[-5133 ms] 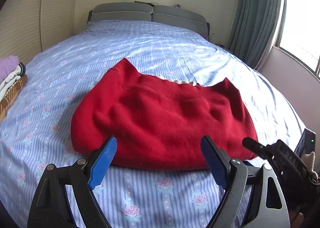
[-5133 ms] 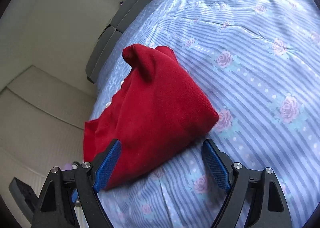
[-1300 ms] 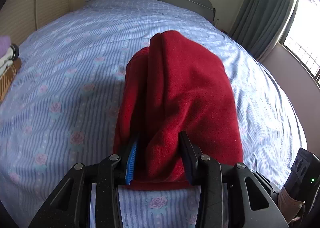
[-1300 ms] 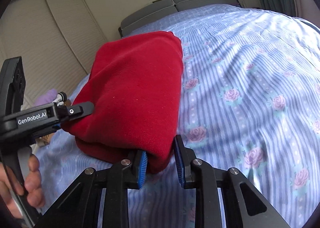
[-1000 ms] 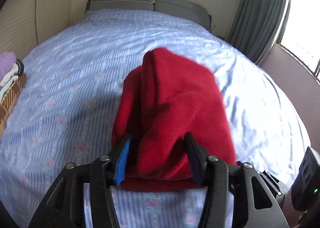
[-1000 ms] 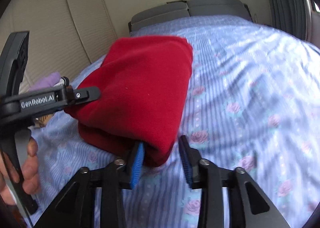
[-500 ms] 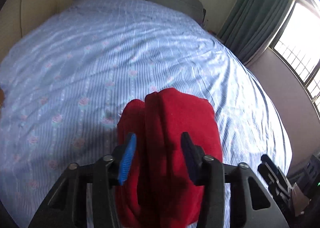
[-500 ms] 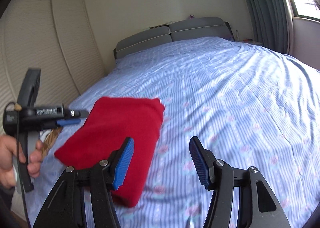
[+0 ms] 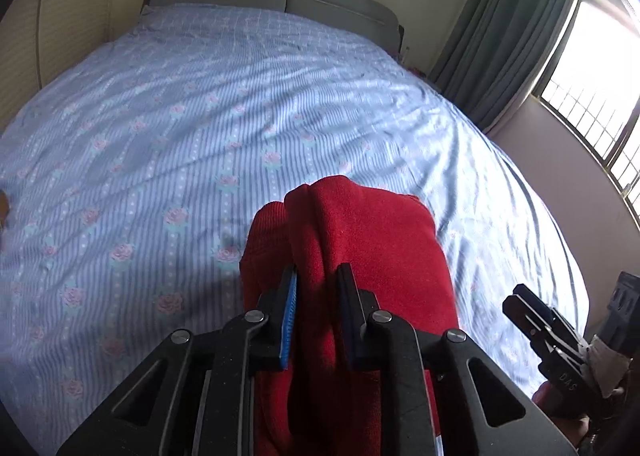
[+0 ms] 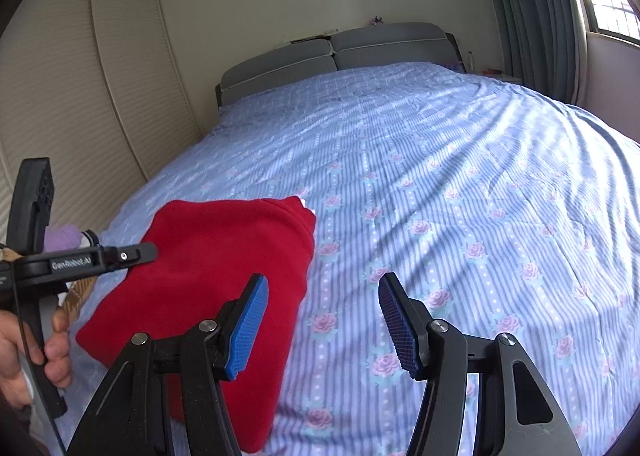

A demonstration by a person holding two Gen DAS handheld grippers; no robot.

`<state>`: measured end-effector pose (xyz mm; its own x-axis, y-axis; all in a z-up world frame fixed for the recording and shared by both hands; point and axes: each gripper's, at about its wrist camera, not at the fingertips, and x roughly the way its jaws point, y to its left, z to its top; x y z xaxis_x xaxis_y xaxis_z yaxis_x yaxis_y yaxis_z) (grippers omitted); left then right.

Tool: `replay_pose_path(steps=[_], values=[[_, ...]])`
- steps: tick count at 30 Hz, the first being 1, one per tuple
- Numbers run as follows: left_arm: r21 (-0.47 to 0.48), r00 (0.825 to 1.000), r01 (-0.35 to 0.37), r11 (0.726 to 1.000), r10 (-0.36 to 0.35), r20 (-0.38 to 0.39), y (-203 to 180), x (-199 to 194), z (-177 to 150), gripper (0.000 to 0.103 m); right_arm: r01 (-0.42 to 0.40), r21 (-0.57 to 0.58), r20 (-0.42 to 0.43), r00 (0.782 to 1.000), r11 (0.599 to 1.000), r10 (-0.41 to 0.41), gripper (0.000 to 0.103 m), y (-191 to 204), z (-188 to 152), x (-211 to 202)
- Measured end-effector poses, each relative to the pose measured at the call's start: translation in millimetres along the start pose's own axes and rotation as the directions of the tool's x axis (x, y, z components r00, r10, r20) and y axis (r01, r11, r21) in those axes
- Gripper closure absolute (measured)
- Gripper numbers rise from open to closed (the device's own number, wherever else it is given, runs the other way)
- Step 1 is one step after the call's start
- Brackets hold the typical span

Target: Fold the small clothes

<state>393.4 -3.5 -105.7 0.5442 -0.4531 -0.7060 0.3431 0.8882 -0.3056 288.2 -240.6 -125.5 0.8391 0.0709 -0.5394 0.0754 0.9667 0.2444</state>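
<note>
A folded red fleece garment (image 9: 360, 240) hangs from my left gripper (image 9: 318, 296), which is shut on a fold of it and holds it above the blue flowered bed sheet (image 9: 200, 116). In the right wrist view the same red garment (image 10: 216, 256) shows at lower left, with the left gripper's body (image 10: 80, 260) and the hand holding it beside it. My right gripper (image 10: 320, 316) is open and empty, apart from the garment, over the sheet (image 10: 460, 196).
A grey padded headboard (image 10: 332, 52) stands at the far end of the bed. A beige slatted wardrobe (image 10: 100, 76) lines the left side. Folded clothes (image 10: 64, 236) lie at the bed's left edge. Green curtains (image 9: 504, 36) and a window are on the right.
My right gripper let go of the red garment and opened, pulling back to the right. My left gripper closed tighter on the fold and lifted the garment off the bed.
</note>
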Motion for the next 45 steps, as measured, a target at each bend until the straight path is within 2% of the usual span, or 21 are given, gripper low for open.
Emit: replay_pose_path(steps=[3, 8, 12, 19, 23, 25, 26, 27, 29, 32, 35, 40, 45], values=[[0.004, 1.0, -0.003, 1.0, 0.003, -0.008, 3, -2, -5, 0.083, -0.023, -0.017, 0.001, 1.0, 1.0, 0.023, 0.045, 8, 0, 1], [-0.042, 0.999, -0.025, 0.999, 0.024, -0.022, 23, 12, -22, 0.083, -0.066, -0.045, -0.05, 0.997, 0.997, 0.064, 0.045, 26, -8, 15], [-0.054, 0.999, -0.035, 0.998, 0.034, -0.021, 34, 20, -32, 0.083, -0.067, -0.101, -0.1, 0.993, 0.993, 0.057, 0.045, 40, -22, 27], [-0.004, 0.998, -0.057, 0.998, 0.057, -0.015, 22, 31, -39, 0.082, -0.035, -0.119, -0.159, 0.987, 0.992, 0.016, 0.045, 37, -28, 39], [0.022, 0.998, -0.062, 0.998, 0.061, 0.016, 10, 15, -36, 0.081, -0.026, -0.129, -0.18, 0.984, 0.991, 0.002, 0.045, 36, -21, 34], [0.053, 0.997, -0.072, 0.996, 0.07, 0.034, 1, 0, -35, 0.075, -0.024, -0.126, -0.173, 0.985, 0.992, 0.002, 0.044, 37, -17, 28], [0.067, 0.997, -0.073, 0.995, 0.07, 0.04, -3, -9, -35, 0.069, -0.031, -0.117, -0.17, 0.985, 0.993, 0.011, 0.042, 37, -14, 23], [0.076, 0.996, -0.079, 0.994, 0.075, 0.047, -7, -18, -35, 0.058, -0.033, -0.106, -0.168, 0.986, 0.994, 0.015, 0.035, 38, -13, 18], [0.081, 0.994, -0.089, 0.993, 0.083, 0.073, -10, -37, -38, 0.04, -0.027, -0.094, -0.153, 0.988, 0.995, 0.013, 0.026, 40, -9, 6], [0.047, 0.994, -0.077, 0.996, 0.073, 0.08, -4, -58, -43, 0.029, -0.034, -0.099, -0.132, 0.991, 0.994, 0.021, 0.023, 46, -6, -14], [-0.013, 0.997, -0.048, 0.999, 0.049, 0.052, 11, -62, -53, 0.027, -0.05, -0.091, -0.129, 0.991, 0.995, 0.038, 0.02, 50, -5, -27], [-0.146, 0.999, 0.048, 0.988, -0.05, -0.008, 39, -46, -66, 0.027, -0.093, -0.029, -0.155, 0.984, 0.995, 0.087, 0.016, 44, -7, -30], [-0.19, 0.995, 0.094, 0.977, -0.101, -0.027, 48, -33, -70, 0.027, -0.127, 0.087, -0.213, 0.967, 0.988, 0.143, 0.016, 22, -6, -12]])
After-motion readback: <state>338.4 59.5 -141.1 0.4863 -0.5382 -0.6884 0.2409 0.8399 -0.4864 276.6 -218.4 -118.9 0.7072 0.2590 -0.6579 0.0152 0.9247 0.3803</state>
